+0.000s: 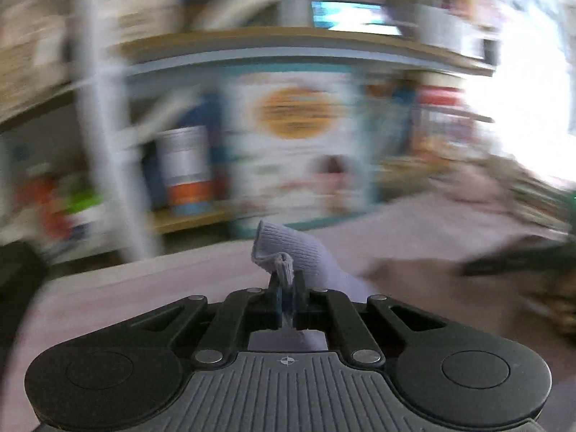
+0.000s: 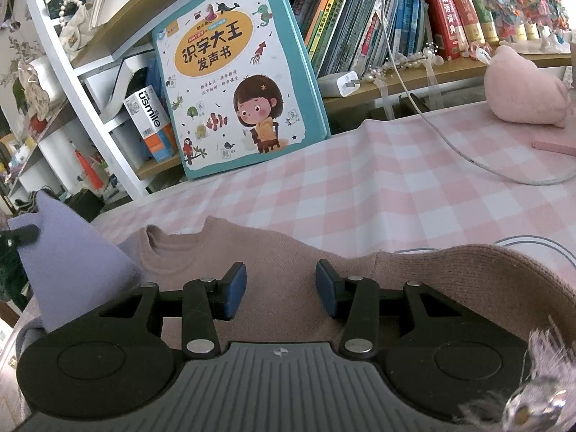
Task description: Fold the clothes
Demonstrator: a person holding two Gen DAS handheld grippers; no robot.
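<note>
A two-tone knit sweater lies on the pink checked tablecloth [image 2: 414,187]. Its dusty-pink body [image 2: 288,262] spreads under my right gripper [image 2: 280,289], which is open and empty just above it. A lilac sleeve [image 2: 68,259] is lifted up at the left of the right wrist view. My left gripper [image 1: 287,289] is shut on the lilac ribbed cuff [image 1: 288,248] and holds it above the table. The left wrist view is heavily blurred by motion.
A teal children's book [image 2: 237,72] leans against the bookshelf [image 2: 396,18] behind the table. A pink plush toy [image 2: 522,90] and a pink flat box [image 2: 554,142] sit at the far right. A white cable [image 2: 450,144] runs across the cloth.
</note>
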